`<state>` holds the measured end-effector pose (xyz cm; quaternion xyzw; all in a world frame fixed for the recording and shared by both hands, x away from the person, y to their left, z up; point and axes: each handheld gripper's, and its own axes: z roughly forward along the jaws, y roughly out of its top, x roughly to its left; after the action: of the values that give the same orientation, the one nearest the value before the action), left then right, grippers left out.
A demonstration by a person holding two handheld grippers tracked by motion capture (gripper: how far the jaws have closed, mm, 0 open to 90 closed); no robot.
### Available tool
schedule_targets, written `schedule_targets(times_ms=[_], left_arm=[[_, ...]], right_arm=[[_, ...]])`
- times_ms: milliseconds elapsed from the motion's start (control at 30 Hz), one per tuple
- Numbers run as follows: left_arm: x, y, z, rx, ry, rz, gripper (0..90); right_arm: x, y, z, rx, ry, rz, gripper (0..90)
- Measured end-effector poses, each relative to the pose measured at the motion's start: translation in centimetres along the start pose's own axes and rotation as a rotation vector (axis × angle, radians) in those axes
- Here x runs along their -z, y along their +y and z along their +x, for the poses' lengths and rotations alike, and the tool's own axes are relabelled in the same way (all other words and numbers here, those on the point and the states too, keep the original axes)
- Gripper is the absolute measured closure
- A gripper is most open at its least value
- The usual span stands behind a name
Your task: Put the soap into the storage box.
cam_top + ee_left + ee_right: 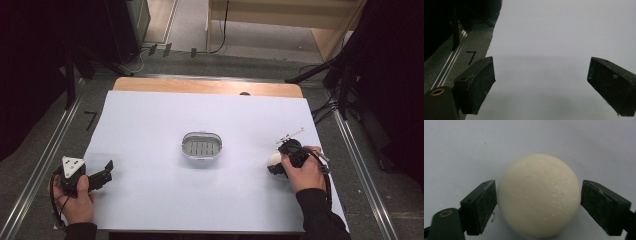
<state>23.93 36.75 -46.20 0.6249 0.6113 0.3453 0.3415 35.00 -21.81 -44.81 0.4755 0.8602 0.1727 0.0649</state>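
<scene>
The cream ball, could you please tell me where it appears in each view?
High view: the cream ball lies right of centre, at the tip of the right gripper.
Right gripper view: it sits mid-frame, between both pads, which touch its sides.
Left gripper view: open jaws over bare sheet, no ball.
Shared landmark: the white sheet.

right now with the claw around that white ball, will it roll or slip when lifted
The white ball looks round and smooth, so it would likely roll if nudged on the flat white table cover. Its slightly glossy skin may slip between the right claw pads, which meet it only at its widest sides.
</scene>
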Motion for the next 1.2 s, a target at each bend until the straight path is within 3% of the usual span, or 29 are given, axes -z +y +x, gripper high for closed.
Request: schedule_targets(times_ms=[500, 800, 1200], left_arm=[[0.0, 0.0, 0.0, 0.001, -0.001, -0.001, 8.1], [0.0, 0.0, 0.0, 0.002, -0.003, 0.001, 8.1], [0.0, 0.0, 0.0, 0.002, 0.0, 0.0, 8.1]], right_arm=[[-0.2, 0.5, 0.0, -0.065, -0.001, -0.001, 24.7], [-0.1, 0.6, 0.2, -0.02, -0.003, 0.006, 24.9], [1.1, 1.4, 0.6, -0.002, 0.014, -0.016, 24.9]])
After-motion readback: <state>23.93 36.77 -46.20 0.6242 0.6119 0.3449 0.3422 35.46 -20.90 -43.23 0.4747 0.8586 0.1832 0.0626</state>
